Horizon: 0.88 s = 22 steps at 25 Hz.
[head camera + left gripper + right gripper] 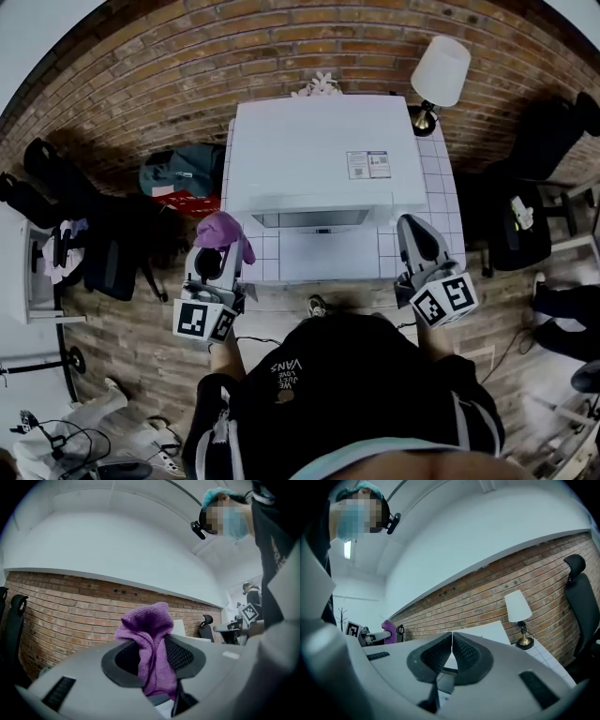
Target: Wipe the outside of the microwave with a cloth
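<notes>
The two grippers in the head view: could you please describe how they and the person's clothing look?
Both the left gripper and the right gripper have pale grey shells with dark, textured pads on their tongs. Each carries a white cube with black square markers. The person wears a black top with white lettering.

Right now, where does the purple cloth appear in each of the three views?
Head view: purple cloth left of centre, in the left tongs, near the front left corner of the microwave.
Left gripper view: purple cloth at centre, clamped between the tongs.
Right gripper view: purple cloth small, at mid-left.
Shared landmark: the brick wall.
</notes>
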{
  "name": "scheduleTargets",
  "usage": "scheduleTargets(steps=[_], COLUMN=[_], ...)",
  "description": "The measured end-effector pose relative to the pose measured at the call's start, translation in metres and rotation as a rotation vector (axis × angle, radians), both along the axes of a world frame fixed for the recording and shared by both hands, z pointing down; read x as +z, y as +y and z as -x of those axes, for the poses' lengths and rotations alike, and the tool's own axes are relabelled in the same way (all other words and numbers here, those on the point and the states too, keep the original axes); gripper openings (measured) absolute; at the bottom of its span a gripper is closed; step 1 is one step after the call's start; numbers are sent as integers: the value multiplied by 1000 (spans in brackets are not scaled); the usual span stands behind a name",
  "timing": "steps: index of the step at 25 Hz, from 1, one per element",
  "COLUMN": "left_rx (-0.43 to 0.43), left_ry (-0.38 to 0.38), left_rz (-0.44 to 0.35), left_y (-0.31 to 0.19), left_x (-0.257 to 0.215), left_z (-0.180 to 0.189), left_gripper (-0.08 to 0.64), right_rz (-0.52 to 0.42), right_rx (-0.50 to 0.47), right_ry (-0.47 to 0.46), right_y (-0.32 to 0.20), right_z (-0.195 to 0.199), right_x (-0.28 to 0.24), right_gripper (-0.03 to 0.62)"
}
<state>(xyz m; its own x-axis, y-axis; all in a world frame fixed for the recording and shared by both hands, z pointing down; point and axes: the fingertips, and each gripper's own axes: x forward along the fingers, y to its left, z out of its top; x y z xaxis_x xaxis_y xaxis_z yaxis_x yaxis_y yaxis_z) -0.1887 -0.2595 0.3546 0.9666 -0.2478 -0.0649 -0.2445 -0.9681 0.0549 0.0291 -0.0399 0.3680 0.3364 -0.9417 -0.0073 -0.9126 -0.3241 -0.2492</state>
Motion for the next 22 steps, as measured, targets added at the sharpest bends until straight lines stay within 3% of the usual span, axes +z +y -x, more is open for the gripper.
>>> scheduleTargets(steps=[5, 12, 22], left_rx=[47, 92, 56], left_ry=[-45, -68, -298], left_rz=[-74, -129, -357], left_y=[-46, -91, -150], left_x=[2, -2, -8], left_z=[-5, -26, -94], left_gripper=[141, 141, 141], right_rz=[15, 6, -23], right_rx=[82, 108, 66], right_ry=[-10, -3, 9], right_y=[-9, -19, -24], right_z=[8, 7, -17], right_x=[6, 2, -7], right_gripper=[3, 3, 3])
